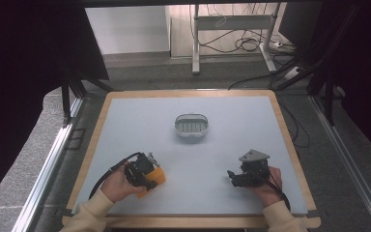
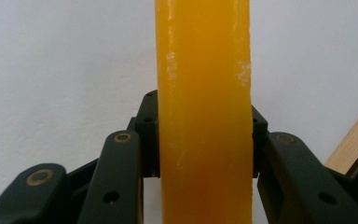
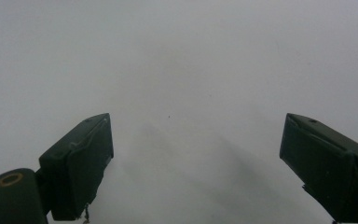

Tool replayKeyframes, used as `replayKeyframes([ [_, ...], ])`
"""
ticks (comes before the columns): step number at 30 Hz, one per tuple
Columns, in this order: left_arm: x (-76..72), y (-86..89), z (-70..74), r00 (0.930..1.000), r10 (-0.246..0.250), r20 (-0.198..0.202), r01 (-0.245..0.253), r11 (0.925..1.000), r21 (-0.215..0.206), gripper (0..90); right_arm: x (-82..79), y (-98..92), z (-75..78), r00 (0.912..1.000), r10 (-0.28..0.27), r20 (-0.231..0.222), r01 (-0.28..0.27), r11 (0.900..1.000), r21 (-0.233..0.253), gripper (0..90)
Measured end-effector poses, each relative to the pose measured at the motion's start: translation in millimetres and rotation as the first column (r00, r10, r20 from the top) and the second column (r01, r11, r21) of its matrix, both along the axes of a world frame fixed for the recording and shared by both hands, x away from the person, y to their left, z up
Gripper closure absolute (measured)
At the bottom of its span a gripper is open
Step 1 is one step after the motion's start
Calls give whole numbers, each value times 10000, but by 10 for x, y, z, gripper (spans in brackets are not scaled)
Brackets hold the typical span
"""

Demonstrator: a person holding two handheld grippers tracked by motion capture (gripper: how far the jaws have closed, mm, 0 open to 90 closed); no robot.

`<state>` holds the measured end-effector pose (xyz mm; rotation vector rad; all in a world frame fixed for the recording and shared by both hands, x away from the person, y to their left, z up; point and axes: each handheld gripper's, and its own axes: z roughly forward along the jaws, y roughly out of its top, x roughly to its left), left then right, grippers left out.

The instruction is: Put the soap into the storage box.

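Left gripper [image 1: 147, 180], seen from the high view, sits near the front left of the pale grey table mat [image 1: 232, 121], clamped on one orange, waxy-looking block [image 1: 156, 177]. One right gripper [image 1: 241, 178] rests at the front right, well apart from it. One small oval grey basket [image 1: 192, 126] stands mid-table; I cannot tell what, if anything, lies in it. Bare mat lies between basket and grippers, framed by a wooden table edge [image 1: 290, 145].

From the left gripper view, both black jaws press the orange block [image 2: 204, 112] from either side; it stands upright, with the wooden edge [image 2: 354, 144] close at right.

From the right gripper view, the jaws stand wide apart over bare mat [image 3: 191, 70], holding nothing.
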<state>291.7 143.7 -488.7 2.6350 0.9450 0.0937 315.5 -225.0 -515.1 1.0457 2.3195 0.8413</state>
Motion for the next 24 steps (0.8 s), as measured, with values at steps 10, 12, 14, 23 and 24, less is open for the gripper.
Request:
replayKeyframes([
  [10, 110, 42, 349, 9993, -20, 377, 50, 9969, -783, 619, -7, -5, 10, 10000, -16, 18, 16, 10000, 67, 98],
  [12, 139, 44, 391, 9992, -147, 370, 180, 9959, -892, 619, -8, -5, 10, 10000, -11, 5, 11, 10000, 68, 98],
  [14, 157, 45, 411, 9992, -219, 327, 251, 9947, -997, 619, -8, -5, 9, 10000, -19, -1, 19, 10000, 79, 98],
  [23, 256, 10, 498, 9984, -362, 435, 407, 9933, -1078, 619, -4, -20, 14, 10000, -59, 7, 59, 9999, 103, 98],
  [24, 268, 6, 508, 9982, -417, 428, 460, 9936, -1031, 619, -4, -23, 16, 9999, -116, -12, 117, 9998, 161, 98],
])
